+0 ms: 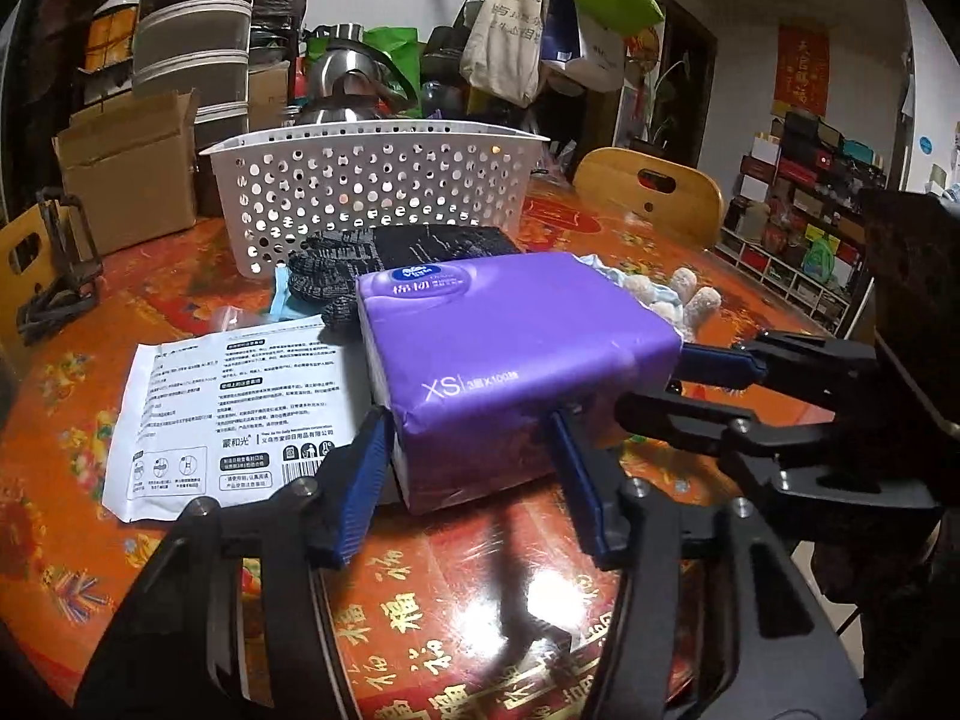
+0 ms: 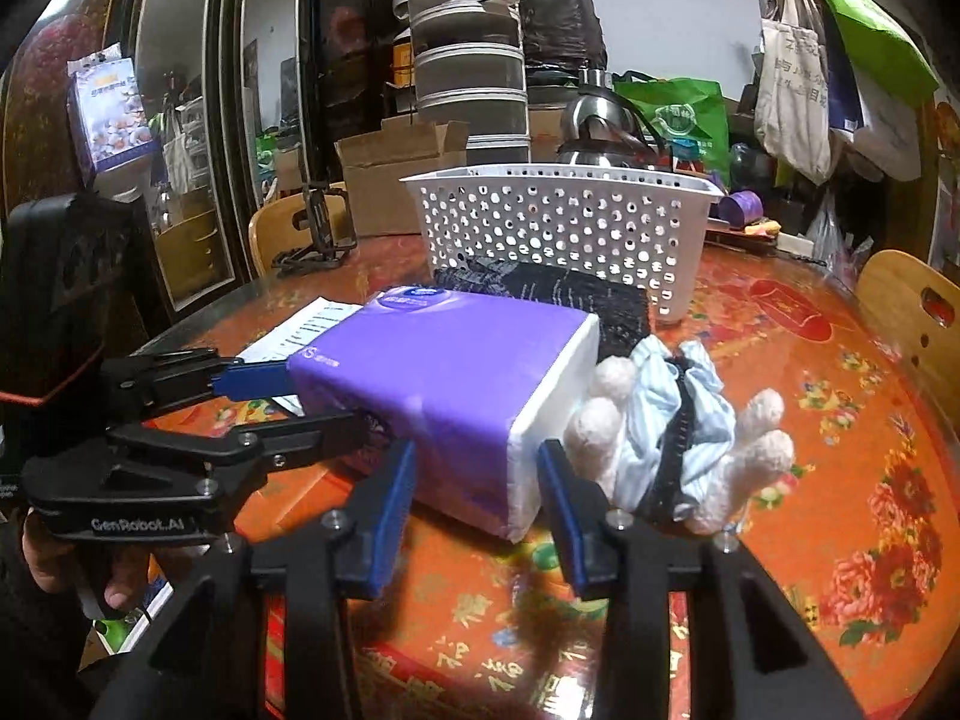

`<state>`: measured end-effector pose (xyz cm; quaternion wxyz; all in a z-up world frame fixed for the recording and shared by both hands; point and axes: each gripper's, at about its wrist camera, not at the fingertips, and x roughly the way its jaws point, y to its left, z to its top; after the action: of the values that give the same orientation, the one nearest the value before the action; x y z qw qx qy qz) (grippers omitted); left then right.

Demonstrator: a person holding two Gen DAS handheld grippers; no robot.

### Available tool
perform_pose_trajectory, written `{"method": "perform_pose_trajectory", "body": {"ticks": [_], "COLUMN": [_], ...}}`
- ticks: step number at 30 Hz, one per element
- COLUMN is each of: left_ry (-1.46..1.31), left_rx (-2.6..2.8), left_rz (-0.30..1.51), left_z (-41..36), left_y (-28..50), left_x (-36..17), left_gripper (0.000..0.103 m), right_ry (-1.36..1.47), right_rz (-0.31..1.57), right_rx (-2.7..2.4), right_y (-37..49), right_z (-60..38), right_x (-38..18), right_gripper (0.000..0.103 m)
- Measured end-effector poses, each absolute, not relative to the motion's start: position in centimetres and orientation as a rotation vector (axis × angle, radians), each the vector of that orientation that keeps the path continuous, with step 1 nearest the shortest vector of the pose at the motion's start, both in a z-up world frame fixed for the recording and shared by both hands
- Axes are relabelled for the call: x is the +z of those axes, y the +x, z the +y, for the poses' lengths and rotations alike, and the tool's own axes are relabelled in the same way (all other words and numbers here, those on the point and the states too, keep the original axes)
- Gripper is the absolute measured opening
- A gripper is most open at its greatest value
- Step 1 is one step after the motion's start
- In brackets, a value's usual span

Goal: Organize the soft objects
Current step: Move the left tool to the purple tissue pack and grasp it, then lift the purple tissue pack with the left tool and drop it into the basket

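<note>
The purple plastic-wrapped tissue pack (image 1: 516,360) lies on the orange patterned table (image 1: 480,600), in front of the white perforated plastic basket (image 1: 372,192). The left gripper (image 1: 465,450) and right gripper (image 2: 474,480) each straddle 1 corner, jaws spread, neither visibly clamping.

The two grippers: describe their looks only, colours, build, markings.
Both are black angular linkage frames with silver screws and ribbed blue finger pads. The left gripper carries white "GenRobot.AI" lettering on its body, with a bare hand beneath. The right gripper shows no lettering here.
</note>
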<state>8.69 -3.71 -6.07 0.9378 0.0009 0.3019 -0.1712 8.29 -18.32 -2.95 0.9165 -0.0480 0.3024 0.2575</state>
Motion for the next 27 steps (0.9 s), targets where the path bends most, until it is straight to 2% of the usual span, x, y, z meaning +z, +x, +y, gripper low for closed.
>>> {"method": "perform_pose_trajectory", "body": {"ticks": [7,13,27], "left_ry": [-0.028,0.037,0.000], "left_rx": [-0.343,-0.286,-0.260], "left_rz": [0.607,0.576,0.518], "left_z": [-3.8,-5.2,-4.8], "left_y": [8.1,7.0,4.3], "left_x": [-6.2,-6.3,-4.2], "left_gripper": [0.047,0.047,0.047], "right_ry": [-0.097,-0.107,-0.124], "right_rz": [0.627,0.622,0.551], "right_rx": [0.496,0.461,0.443], "right_y": [8.2,7.5,5.3], "right_z": [-18.1,-17.6,-17.0], "right_x": [-3.4,-3.4,-1.6], "right_gripper": [0.036,0.035,0.034]}}
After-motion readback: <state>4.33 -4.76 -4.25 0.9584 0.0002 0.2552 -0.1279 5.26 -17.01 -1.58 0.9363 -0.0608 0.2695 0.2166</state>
